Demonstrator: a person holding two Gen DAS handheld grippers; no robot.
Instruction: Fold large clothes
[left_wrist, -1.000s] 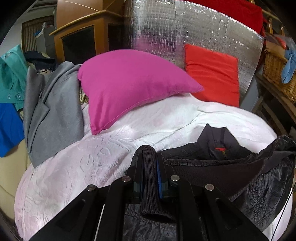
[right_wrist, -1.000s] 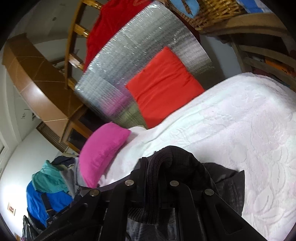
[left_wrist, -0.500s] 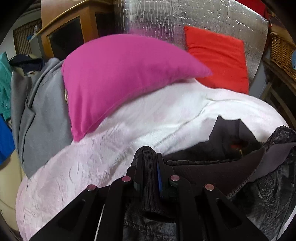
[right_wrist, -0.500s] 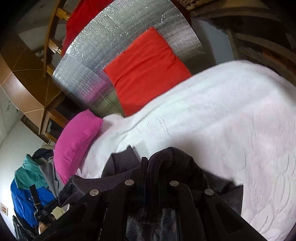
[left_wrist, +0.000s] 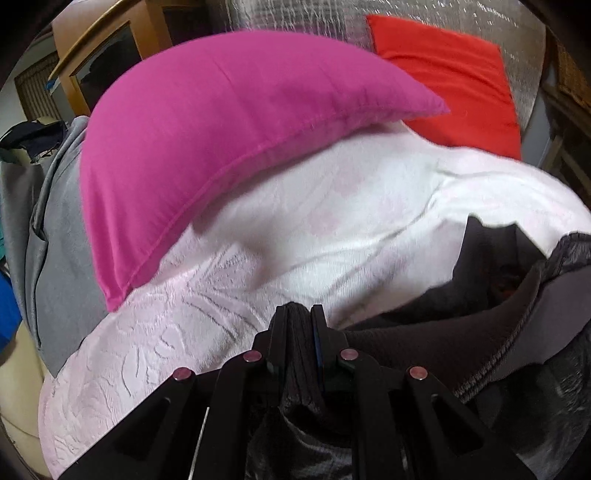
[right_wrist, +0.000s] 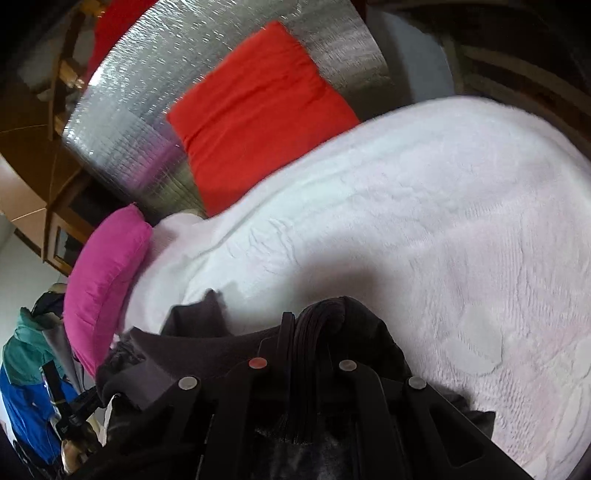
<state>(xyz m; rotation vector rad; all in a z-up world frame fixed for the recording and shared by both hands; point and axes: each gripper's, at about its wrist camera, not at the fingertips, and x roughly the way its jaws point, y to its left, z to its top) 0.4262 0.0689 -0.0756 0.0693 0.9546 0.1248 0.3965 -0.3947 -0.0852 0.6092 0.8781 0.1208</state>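
Observation:
A dark grey-black jacket (left_wrist: 461, 339) hangs between my two grippers above a bed with a white-pink bedspread (left_wrist: 295, 221). My left gripper (left_wrist: 300, 314) is shut on a ribbed knit edge of the jacket, which stands up between the fingers. My right gripper (right_wrist: 317, 314) is shut on another ribbed edge of the same jacket (right_wrist: 207, 343). The jacket's collar and lining stretch off to the right in the left wrist view and to the left in the right wrist view. Its lower part is hidden under the gripper bodies.
A magenta pillow (left_wrist: 229, 136) lies close ahead of the left gripper. A red cushion (right_wrist: 255, 107) leans on a silver foil panel (right_wrist: 155, 110) at the bed's head. A grey coat (left_wrist: 55, 236) and blue-green clothes (right_wrist: 22, 387) hang at the left. The bedspread (right_wrist: 443, 240) spreads right.
Both grippers have moved forward towards the head of the bed with the jacket; the magenta pillow and red cushion loom larger. The grips have not changed.

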